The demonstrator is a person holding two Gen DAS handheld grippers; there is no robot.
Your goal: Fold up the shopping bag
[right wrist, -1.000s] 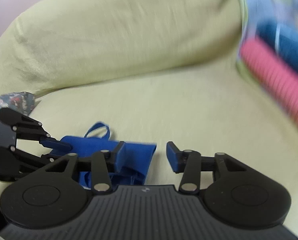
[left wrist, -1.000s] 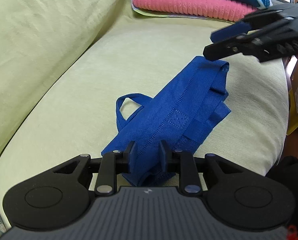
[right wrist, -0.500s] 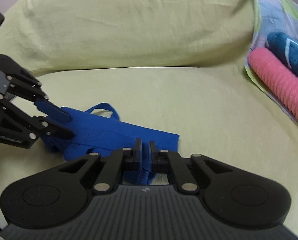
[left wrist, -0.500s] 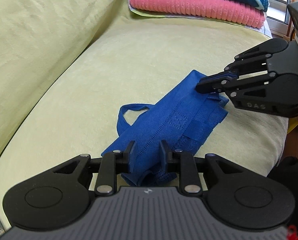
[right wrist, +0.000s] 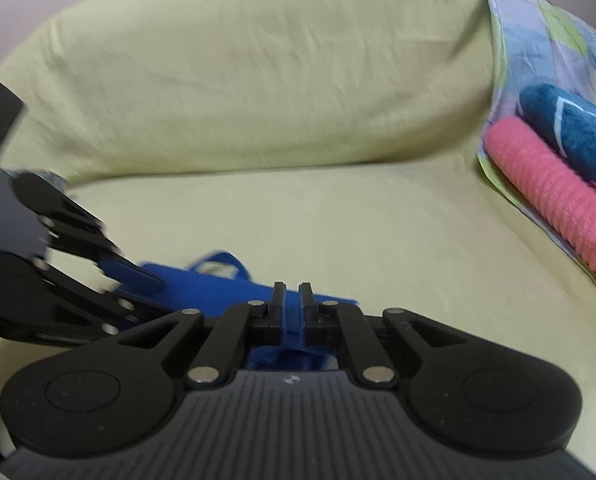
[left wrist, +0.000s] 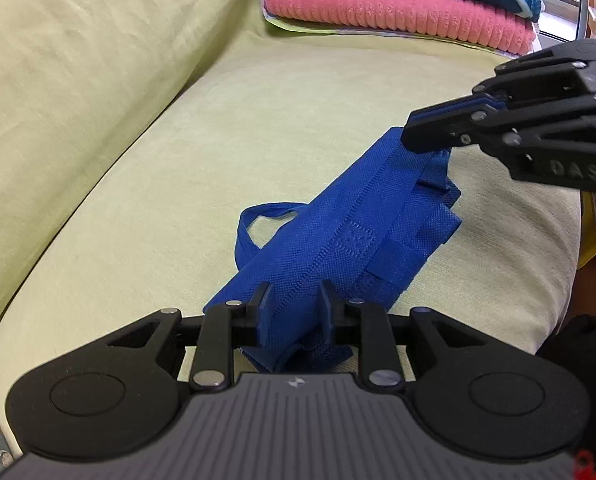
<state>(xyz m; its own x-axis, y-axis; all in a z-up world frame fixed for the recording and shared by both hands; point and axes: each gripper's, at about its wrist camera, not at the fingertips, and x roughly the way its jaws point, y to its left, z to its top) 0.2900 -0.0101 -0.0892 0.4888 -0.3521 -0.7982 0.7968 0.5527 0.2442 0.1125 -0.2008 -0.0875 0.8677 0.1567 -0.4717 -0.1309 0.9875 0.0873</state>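
Left wrist view shows my left gripper [left wrist: 290, 303] clamped on the near end of the shopping bag [left wrist: 350, 236], a narrow folded strip lying along the sofa seat [left wrist: 257, 120]. My right gripper [right wrist: 289, 300] pinches its far end — jaws together on the cloth. Light, limp woven fabric — I judge it sags between grips, so hold the ends, not the loose handle loop [left wrist: 263, 216].

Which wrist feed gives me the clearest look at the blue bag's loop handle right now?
Left wrist: the loop handle lies fully visible and sharp on the cushion beside the folded bag. Right wrist shows it small, blurred, partly hidden behind the bag.
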